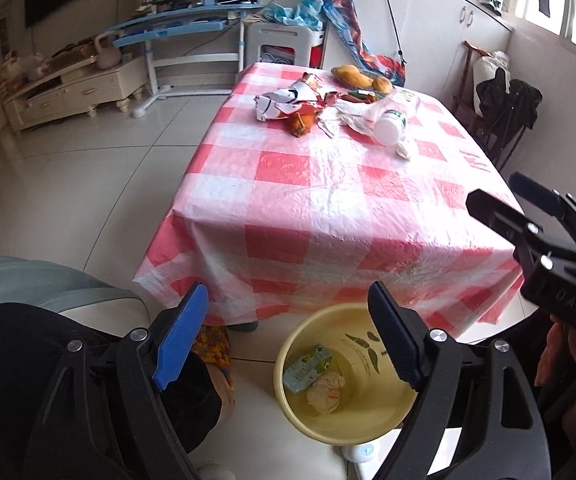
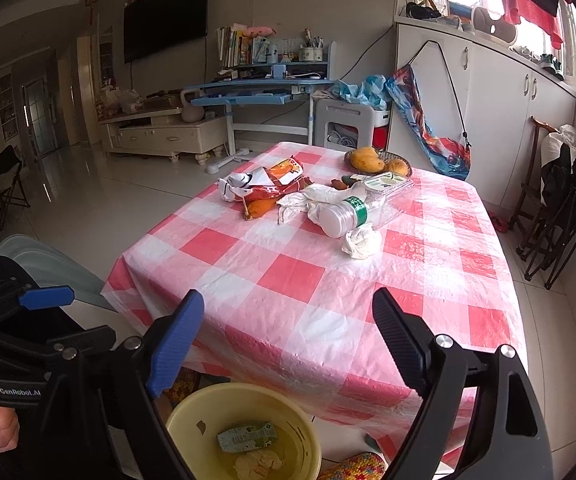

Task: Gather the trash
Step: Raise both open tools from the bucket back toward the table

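Down by the near edge of the table (image 2: 288, 292), both grippers hang over the yellow bin (image 1: 300, 412) on the floor, and both are empty: the left gripper (image 1: 288, 332) has its jaws spread wide with nothing between them, and the right gripper (image 2: 288, 340) stands just as wide, also bare. Inside the bin lie a small carton (image 1: 308, 364) and a crumpled wrapper (image 1: 326, 394), so some rubbish is already in. Plenty waits at the far end of the checked cloth: a torn snack bag (image 2: 266, 184), crumpled tissues (image 2: 362, 242), and a plastic bottle (image 2: 352, 212) lying on its side. Now the hazards, as I read them. That bottle is round and on slick plastic sheeting; a glancing touch could send it rolling off the edge. The tissues lie against it, so a careless pinch may drag both. The mangoes (image 2: 368, 160) in their basket sit just behind the pile, and a wide reach could grab fruit instead of trash. Thin cloth may bunch up under a low approach
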Action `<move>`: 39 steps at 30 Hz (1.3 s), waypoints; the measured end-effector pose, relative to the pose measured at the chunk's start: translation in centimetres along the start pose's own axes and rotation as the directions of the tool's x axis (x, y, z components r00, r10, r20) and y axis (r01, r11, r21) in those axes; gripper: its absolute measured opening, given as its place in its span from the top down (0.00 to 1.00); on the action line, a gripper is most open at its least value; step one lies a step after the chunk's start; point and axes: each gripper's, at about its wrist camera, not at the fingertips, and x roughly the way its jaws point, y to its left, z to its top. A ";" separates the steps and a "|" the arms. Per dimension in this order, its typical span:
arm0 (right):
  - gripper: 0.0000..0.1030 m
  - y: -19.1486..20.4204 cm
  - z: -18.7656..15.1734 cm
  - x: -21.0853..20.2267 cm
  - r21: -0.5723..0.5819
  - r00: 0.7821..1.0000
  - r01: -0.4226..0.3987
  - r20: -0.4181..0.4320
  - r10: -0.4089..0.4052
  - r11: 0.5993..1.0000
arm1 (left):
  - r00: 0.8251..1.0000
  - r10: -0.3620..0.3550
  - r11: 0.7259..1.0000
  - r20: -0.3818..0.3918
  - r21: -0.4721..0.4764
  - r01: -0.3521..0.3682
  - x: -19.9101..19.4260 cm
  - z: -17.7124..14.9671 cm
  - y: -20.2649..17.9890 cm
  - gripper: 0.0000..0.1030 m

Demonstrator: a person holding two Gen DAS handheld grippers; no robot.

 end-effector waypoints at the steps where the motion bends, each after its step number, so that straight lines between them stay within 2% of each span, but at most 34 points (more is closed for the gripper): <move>1: 0.19 0.1 0.0 0.1 -0.006 1.000 0.001 -0.003 -0.001 1.000 | 1.000 0.003 1.000 0.004 -0.004 -0.002 -0.1 0.0 0.0 0.23; 7: 0.19 0.5 -0.2 0.3 -0.025 1.000 0.006 -0.012 -0.007 1.000 | 1.000 0.008 1.000 0.016 -0.019 -0.007 -0.1 0.0 0.0 0.20; 39: 0.19 0.9 -0.2 0.5 -0.032 1.000 0.014 -0.008 -0.014 0.999 | 0.999 0.011 0.999 0.033 -0.034 -0.010 -0.2 0.2 0.0 0.18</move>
